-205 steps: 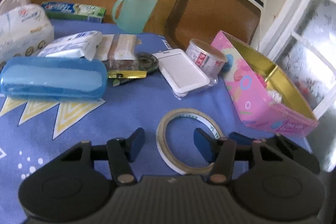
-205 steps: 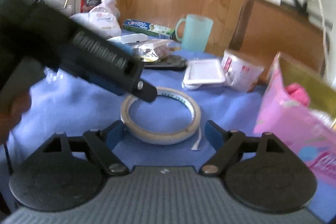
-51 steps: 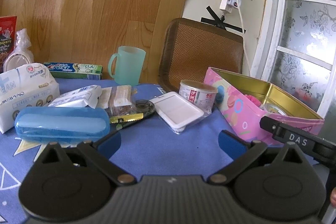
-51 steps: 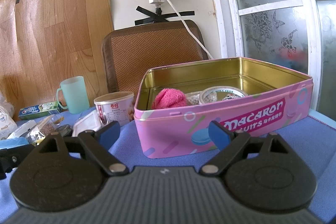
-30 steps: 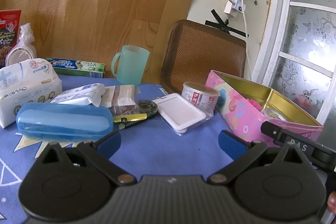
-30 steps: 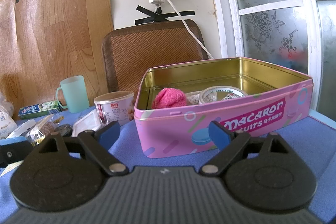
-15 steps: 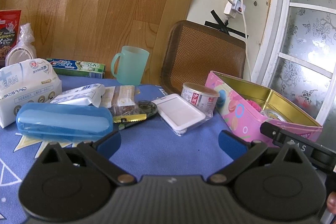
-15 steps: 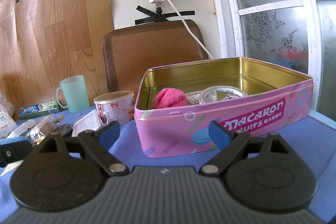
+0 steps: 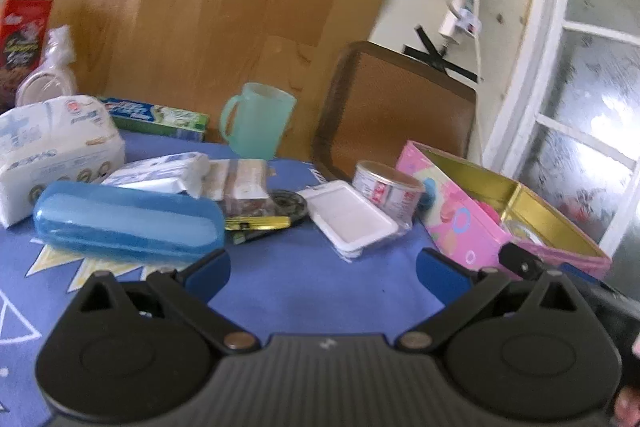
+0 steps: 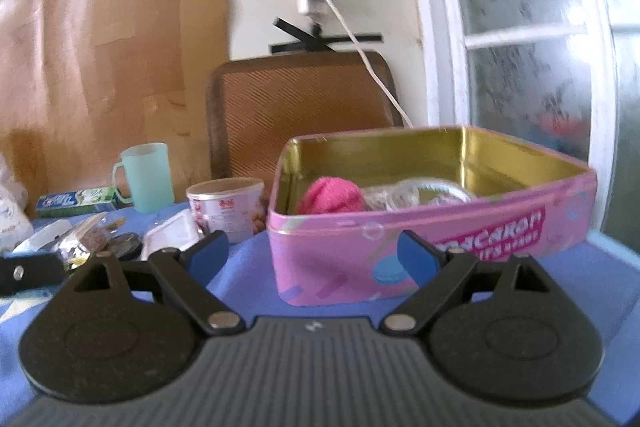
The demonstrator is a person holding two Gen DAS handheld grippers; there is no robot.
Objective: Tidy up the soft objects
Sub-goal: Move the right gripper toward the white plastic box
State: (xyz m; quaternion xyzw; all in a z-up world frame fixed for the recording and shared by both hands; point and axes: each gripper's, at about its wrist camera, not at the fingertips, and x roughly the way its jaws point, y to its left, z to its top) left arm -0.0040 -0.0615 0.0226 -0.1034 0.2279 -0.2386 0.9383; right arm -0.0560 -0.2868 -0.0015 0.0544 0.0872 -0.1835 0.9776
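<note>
Right wrist view: fuzzy pink ball [image 10: 330, 195] sits inside the pink tin [image 10: 432, 251].

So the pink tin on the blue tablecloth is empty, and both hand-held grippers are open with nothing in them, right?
Not quite: the pink tin is not empty. The right wrist view shows a pink fuzzy ball and a roll of tape inside it. The rest holds: it sits on the blue tablecloth, and the left hand-held gripper and right hand-held gripper are open, holding nothing.
</note>
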